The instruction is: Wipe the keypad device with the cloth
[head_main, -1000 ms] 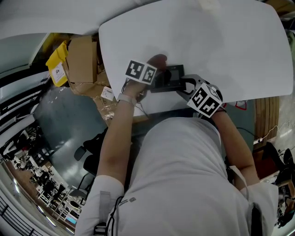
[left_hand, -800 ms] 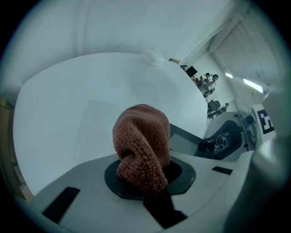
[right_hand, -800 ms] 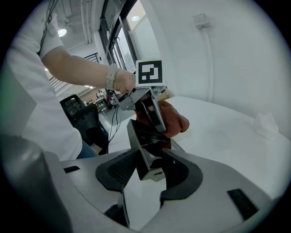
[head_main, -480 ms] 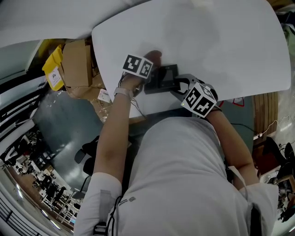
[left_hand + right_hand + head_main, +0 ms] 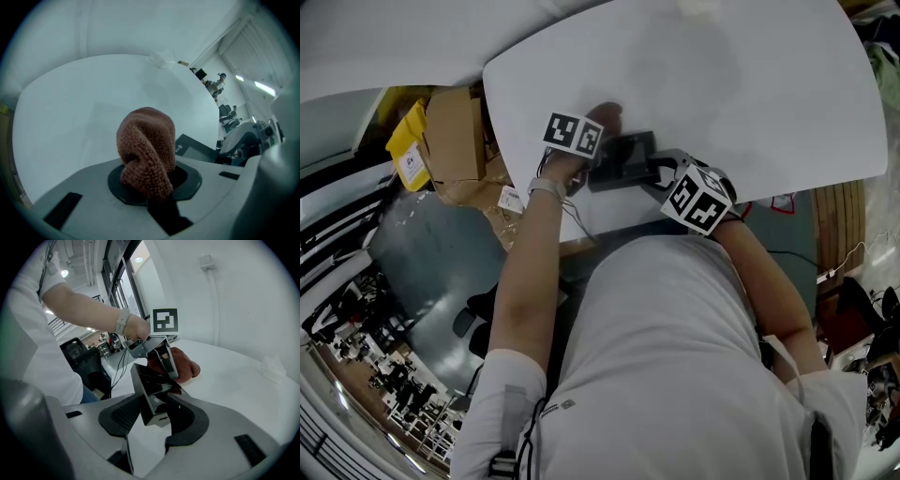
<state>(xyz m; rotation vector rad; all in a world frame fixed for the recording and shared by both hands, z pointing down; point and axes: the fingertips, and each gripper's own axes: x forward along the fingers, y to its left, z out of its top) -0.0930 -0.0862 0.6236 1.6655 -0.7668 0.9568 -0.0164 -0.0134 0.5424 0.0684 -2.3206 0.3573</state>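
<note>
The black keypad device (image 5: 619, 159) lies at the white table's near edge, with my right gripper (image 5: 661, 173) shut on its right end; in the right gripper view the device (image 5: 149, 392) sits clamped between the jaws. A reddish-brown cloth (image 5: 146, 152) is bunched in my left gripper (image 5: 157, 187), which is shut on it. The cloth (image 5: 180, 364) presses against the device's far left side, and a corner of the device (image 5: 197, 149) shows just right of the cloth. In the head view the left gripper (image 5: 591, 155) sits at the device's left end.
The white table (image 5: 722, 84) stretches away beyond the device. A crumpled white scrap (image 5: 164, 58) lies at its far side. Cardboard boxes (image 5: 455, 127) and a yellow packet (image 5: 408, 141) stand on the floor to the left of the table.
Both grippers and the device have shifted slightly left and away in the head view. The cloth has stayed against the device's left end.
</note>
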